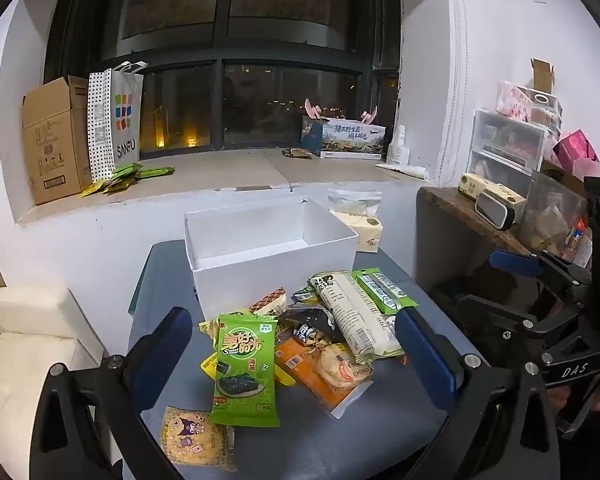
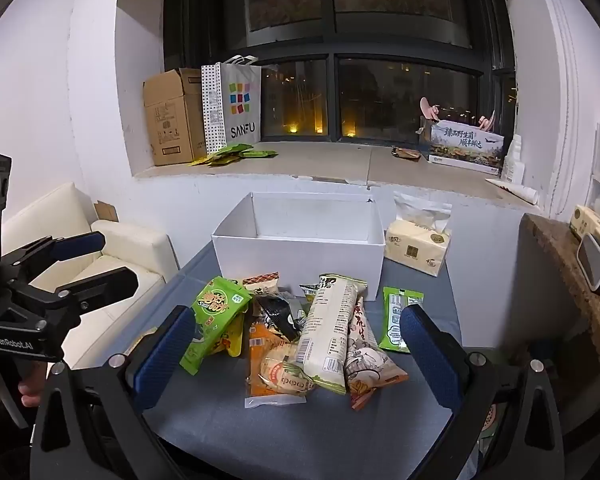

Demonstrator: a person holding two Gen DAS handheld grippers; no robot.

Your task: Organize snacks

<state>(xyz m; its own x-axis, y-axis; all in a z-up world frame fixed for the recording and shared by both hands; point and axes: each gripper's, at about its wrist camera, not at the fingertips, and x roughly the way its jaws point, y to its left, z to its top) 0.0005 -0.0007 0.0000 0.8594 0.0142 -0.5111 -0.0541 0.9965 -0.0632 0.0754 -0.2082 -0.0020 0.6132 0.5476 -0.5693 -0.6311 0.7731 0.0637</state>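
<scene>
Both claws, left claw (image 1: 292, 344) and right claw (image 2: 296, 344), tilt down over the table (image 1: 380, 432) with jaws wide apart and nothing between the pads, the snacks (image 2: 300, 332) heaped just beyond them (near side of the empty white box (image 2: 300, 248)).

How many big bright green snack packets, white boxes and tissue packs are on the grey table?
Bright green snack packets: 2
Open white cardboard box: 1
Pale yellow tissue pack: 1
Total: 4
</scene>
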